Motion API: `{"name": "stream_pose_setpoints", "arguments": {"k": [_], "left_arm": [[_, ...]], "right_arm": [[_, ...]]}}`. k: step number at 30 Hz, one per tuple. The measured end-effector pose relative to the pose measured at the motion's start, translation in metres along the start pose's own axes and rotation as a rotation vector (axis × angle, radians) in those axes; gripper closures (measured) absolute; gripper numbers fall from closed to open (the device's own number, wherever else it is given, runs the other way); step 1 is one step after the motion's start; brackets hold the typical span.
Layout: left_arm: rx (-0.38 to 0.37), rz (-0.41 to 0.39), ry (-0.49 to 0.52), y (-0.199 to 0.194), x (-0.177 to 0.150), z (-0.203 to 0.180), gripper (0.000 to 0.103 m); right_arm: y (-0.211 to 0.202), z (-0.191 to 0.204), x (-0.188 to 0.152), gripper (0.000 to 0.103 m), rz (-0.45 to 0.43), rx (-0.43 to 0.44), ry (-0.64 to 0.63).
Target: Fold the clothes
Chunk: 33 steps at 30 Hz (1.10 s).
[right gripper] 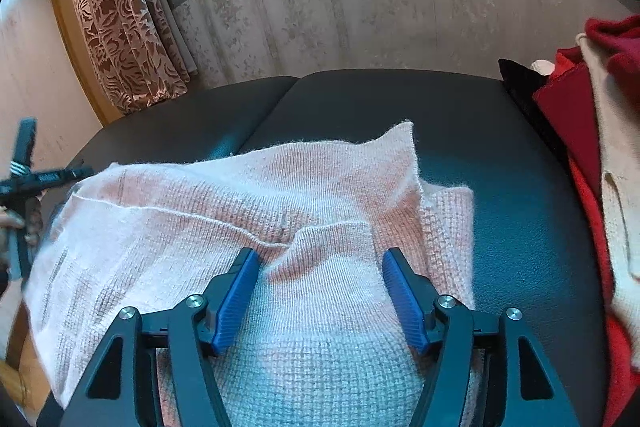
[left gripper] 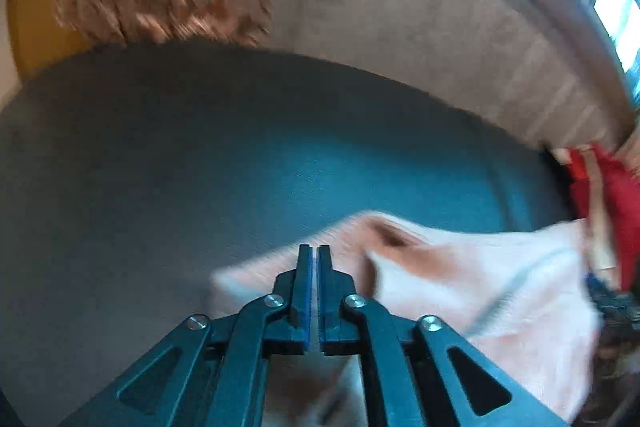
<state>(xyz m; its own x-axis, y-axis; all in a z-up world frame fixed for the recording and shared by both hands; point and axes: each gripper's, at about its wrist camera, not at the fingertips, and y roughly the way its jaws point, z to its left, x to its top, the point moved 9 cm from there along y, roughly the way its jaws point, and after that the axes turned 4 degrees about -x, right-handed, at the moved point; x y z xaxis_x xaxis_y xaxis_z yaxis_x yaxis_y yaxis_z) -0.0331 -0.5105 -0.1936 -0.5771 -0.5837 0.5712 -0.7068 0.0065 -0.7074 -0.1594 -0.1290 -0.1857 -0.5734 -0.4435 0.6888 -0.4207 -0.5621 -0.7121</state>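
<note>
Pink knitted cloth, a pale sweater (right gripper: 280, 211), lies partly folded across a dark padded surface (right gripper: 500, 187), with one corner of an upper layer standing up toward the far edge and a second layer showing beside it on the right. The right gripper (right gripper: 316, 287) sits low over the near part of the sweater with its blue-padded fingers (right gripper: 236, 299) spread wide apart, a raised fold of knit lying between them but not pinched. In the left wrist view, which is blurred, the left gripper (left gripper: 314, 267) has its fingers drawn almost together with only a thin slit between the pads; pale fabric shows below and behind them, but whether any of it is caught in that slit cannot be told. The same sweater (left gripper: 480, 283) spreads off to the right of that gripper over the dark surface (left gripper: 200, 167). A heap of red and cream clothes (right gripper: 592, 147) rests at the right edge of the surface, just beside the sweater but not clearly touching it. A brown patterned curtain (right gripper: 120, 19) hangs at the left against a pale papered wall (right gripper: 340, 7).
</note>
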Motion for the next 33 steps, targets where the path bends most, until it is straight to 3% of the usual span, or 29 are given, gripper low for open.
{"name": "stream_pose_setpoints", "arguments": {"k": [2, 4, 9, 13, 16, 19, 22, 24, 25, 26, 28, 33], "left_arm": [[-0.035, 0.028, -0.02, 0.007, -0.002, 0.003, 0.064], [-0.086, 0.063, -0.033, 0.011, -0.001, 0.003, 0.057], [-0.109, 0.157, 0.025, 0.025, 0.005, 0.005, 0.055], [-0.218, 0.129, -0.044, 0.017, 0.009, 0.007, 0.051], [-0.277, 0.13, -0.024, 0.017, 0.005, -0.001, 0.05], [-0.262, 0.17, 0.003, 0.028, 0.001, -0.003, 0.05], [-0.215, 0.198, 0.043, 0.032, -0.014, -0.008, 0.055], [-0.178, 0.188, 0.088, 0.03, -0.02, -0.012, 0.072], [-0.158, 0.177, 0.11, 0.028, -0.021, -0.014, 0.093], [-0.143, 0.166, 0.121, 0.025, -0.02, -0.017, 0.103], [-0.115, 0.139, 0.145, 0.018, -0.018, -0.023, 0.102], [-0.115, -0.078, 0.123, -0.029, 0.014, -0.039, 0.102]], "right_arm": [[0.001, -0.002, 0.001, 0.035, 0.0, 0.017, 0.012], [0.002, -0.002, 0.0, 0.035, -0.001, 0.022, 0.014], [0.002, -0.002, -0.001, 0.034, -0.004, 0.023, 0.012], [0.0, -0.002, -0.001, 0.034, -0.005, 0.023, 0.013], [0.0, -0.001, 0.0, 0.033, -0.005, 0.029, 0.015], [0.0, -0.002, 0.0, 0.033, -0.005, 0.033, 0.015], [0.0, -0.002, 0.0, 0.033, -0.005, 0.031, 0.015], [-0.001, -0.002, 0.0, 0.032, -0.005, 0.033, 0.016], [0.0, -0.002, 0.0, 0.032, -0.005, 0.034, 0.016], [0.0, -0.002, 0.0, 0.032, -0.005, 0.036, 0.016], [0.0, -0.001, 0.0, 0.031, -0.005, 0.039, 0.016], [-0.001, 0.002, 0.0, 0.028, -0.001, 0.03, 0.0]]}}
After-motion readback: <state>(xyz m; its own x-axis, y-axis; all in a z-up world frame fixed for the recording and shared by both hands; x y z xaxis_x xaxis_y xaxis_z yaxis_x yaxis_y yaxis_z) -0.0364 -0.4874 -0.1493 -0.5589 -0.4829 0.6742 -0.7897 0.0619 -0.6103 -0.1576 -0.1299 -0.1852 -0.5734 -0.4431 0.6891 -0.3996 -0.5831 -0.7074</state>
